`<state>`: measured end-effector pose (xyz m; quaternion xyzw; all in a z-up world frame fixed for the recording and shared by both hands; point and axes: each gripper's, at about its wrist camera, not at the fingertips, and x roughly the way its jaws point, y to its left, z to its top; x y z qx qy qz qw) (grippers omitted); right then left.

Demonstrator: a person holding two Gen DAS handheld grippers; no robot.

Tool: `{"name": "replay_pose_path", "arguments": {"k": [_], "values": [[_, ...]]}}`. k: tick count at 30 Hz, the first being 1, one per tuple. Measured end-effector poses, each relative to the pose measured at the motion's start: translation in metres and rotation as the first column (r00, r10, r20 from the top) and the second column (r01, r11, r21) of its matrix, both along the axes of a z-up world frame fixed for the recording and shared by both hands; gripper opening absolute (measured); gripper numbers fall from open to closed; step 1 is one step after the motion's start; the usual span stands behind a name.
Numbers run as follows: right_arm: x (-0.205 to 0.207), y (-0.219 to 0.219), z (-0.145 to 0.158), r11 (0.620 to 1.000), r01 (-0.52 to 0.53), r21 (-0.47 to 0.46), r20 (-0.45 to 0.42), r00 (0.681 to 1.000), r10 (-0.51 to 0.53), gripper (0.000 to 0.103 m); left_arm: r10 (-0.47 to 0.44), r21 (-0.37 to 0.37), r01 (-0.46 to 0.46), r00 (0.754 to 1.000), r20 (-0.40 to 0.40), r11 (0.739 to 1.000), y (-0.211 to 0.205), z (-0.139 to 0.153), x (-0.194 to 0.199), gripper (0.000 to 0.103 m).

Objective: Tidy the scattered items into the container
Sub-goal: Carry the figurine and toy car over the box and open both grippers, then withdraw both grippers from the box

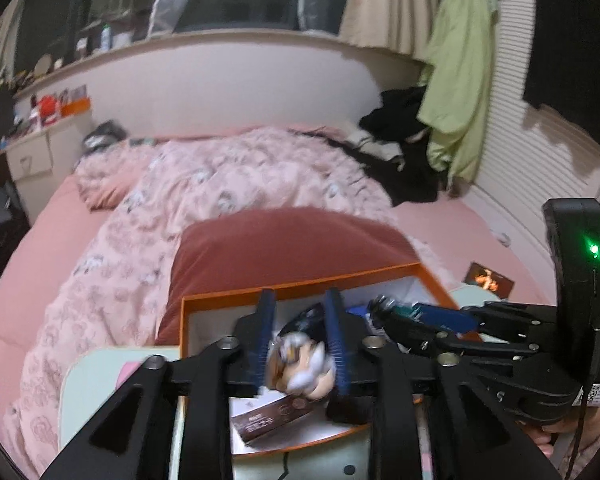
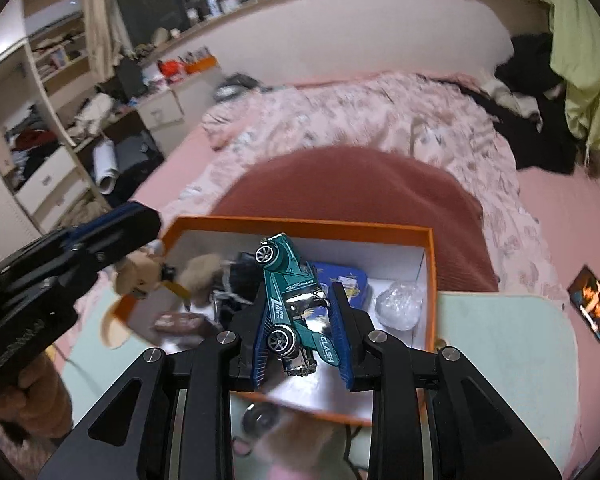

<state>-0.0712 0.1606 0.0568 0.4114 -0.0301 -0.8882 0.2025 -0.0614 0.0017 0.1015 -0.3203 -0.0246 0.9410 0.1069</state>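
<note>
A: "CLASH" and "SUPER FAST" read on the teal toy racing car (image 2: 294,312), pinched in the narrowly parted right gripper (image 2: 300,334) over the orange cardboard box (image 2: 430,264).

B: Left gripper (image 1: 300,340)?

A: Slightly apart, a blurred tan plush keychain (image 1: 302,364) between its fingers; whether they grip it, I can't tell.

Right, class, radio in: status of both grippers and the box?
Left gripper carrying plush toy. Right gripper holding teal toy car. Both above orange box. Nothing blocking.

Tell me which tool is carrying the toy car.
The right tool: the teal toy car sits between its blue pads, over the orange box. The left tool has a small plush toy instead.
</note>
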Motion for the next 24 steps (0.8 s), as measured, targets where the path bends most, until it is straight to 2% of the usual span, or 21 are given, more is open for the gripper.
{"name": "replay_pose_path", "arguments": {"k": [2,3,4,5,7,10,11,12,15,19,22,24], "values": [[-0.003,0.003,-0.003,1.0,0.03,0.002,0.012,0.999,-0.03,0.04,0.007,0.008,-0.007,1.0,0.001,1.0,-0.004,-0.003,0.004,0.045],[-0.001,0.005,-0.003,0.999,0.042,-0.003,0.01,0.999,-0.042,0.051,0.012,0.009,-0.012,1.0,0.001,1.0,-0.006,-0.004,0.007,0.05],[0.002,0.006,-0.002,0.999,0.051,-0.006,0.005,0.999,-0.051,0.062,0.016,0.012,-0.016,1.0,0.002,1.0,-0.008,-0.004,0.011,0.059],[0.007,0.008,0.0,0.998,0.062,-0.008,-0.008,0.998,-0.062,0.065,0.017,0.019,-0.017,1.0,0.0,1.0,-0.011,-0.004,0.016,0.063],[0.018,0.011,0.005,0.998,0.069,-0.005,-0.032,0.997,-0.069,0.066,0.012,0.029,-0.012,1.0,-0.001,0.999,-0.013,-0.004,0.028,0.066],[0.039,0.013,0.012,0.998,0.061,0.002,-0.051,0.997,-0.061,0.066,-0.002,0.028,0.002,1.0,0.012,1.0,-0.012,-0.005,0.049,0.079],[0.047,0.014,0.013,0.998,0.06,0.001,-0.054,0.997,-0.06,0.066,-0.008,0.027,0.008,1.0,0.016,1.0,-0.011,-0.006,0.058,0.08],[0.057,0.016,0.013,0.998,0.057,0.0,-0.054,0.997,-0.057,0.066,-0.017,0.027,0.017,1.0,0.02,1.0,-0.01,-0.009,0.068,0.081],[0.083,0.017,0.009,0.999,0.053,0.009,-0.048,0.997,-0.053,0.067,-0.023,0.001,0.023,0.998,0.064,1.0,-0.006,-0.024,0.09,0.092],[0.114,0.021,-0.011,0.996,0.072,0.06,-0.003,0.997,-0.072,0.069,-0.032,-0.023,0.037,0.982,0.189,0.999,0.0,-0.06,0.109,0.092],[0.127,0.025,-0.027,0.993,0.087,0.086,0.042,0.995,-0.091,0.069,-0.01,-0.033,0.019,0.97,0.243,0.999,0.001,-0.082,0.115,0.092],[0.135,0.026,-0.038,0.988,0.095,0.124,0.056,0.993,-0.103,0.069,0.016,-0.071,0.003,0.964,0.264,0.997,0.004,-0.092,0.116,0.092]]}}
